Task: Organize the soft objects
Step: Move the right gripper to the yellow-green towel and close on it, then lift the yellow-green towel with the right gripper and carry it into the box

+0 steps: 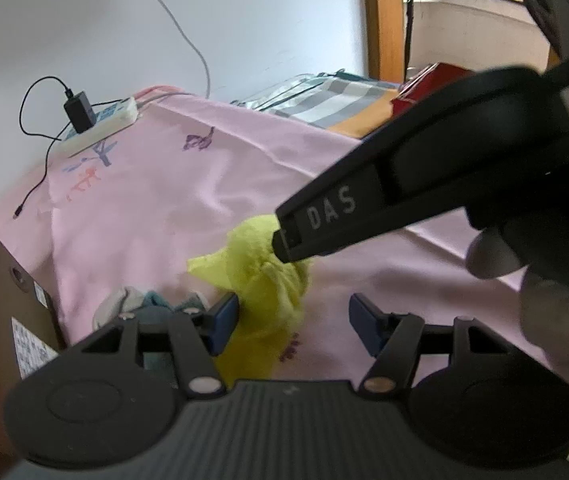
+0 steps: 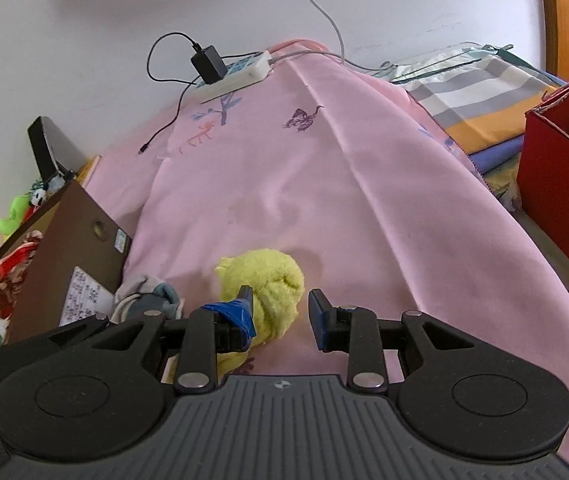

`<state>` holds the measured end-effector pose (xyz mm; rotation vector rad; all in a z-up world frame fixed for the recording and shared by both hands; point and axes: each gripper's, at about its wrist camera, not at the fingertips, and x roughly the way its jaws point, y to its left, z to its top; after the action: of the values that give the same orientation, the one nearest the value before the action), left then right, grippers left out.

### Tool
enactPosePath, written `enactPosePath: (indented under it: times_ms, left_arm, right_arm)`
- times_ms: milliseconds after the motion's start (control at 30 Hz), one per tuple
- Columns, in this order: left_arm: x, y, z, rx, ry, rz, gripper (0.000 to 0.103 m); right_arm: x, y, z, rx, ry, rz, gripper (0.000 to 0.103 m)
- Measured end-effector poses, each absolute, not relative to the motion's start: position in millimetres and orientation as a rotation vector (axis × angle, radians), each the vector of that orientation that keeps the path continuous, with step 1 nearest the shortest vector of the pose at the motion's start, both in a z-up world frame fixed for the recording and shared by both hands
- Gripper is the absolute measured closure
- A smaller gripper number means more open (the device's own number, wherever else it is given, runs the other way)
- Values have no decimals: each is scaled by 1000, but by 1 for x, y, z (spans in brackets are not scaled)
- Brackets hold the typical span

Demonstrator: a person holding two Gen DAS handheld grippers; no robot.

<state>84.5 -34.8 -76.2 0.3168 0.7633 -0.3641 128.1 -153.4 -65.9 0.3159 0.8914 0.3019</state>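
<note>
A crumpled yellow-green soft cloth (image 1: 260,280) (image 2: 268,276) lies on the pink bed sheet (image 1: 164,200) (image 2: 344,180). My left gripper (image 1: 294,320) is open just before it, and its left finger touches the cloth's near edge. My right gripper (image 2: 280,316) reaches in from the right in the left wrist view, its tip (image 1: 284,244) against the top of the cloth. In its own view the jaws stand apart: the cloth rests against the left finger and bare sheet shows beside the right finger. A person's hand (image 1: 544,312) holds that gripper.
Grey and teal socks (image 1: 144,300) (image 2: 152,296) lie left of the cloth, by a brown cardboard box (image 1: 4,280) (image 2: 64,248) that holds several soft toys. A red box (image 2: 564,184), striped folded bedding (image 2: 476,92) and a power strip with charger (image 2: 236,74) lie farther off.
</note>
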Motion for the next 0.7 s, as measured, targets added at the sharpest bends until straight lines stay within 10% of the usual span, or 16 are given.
enactPosePath:
  times_ms: [333, 700]
  left_arm:
    - [102, -36, -87, 292, 785, -361, 37]
    - [96, -35, -83, 275, 784, -363, 64]
  right_arm:
    - [147, -151, -75, 369, 924, 340, 89]
    - [132, -152, -77, 375, 914, 366, 92]
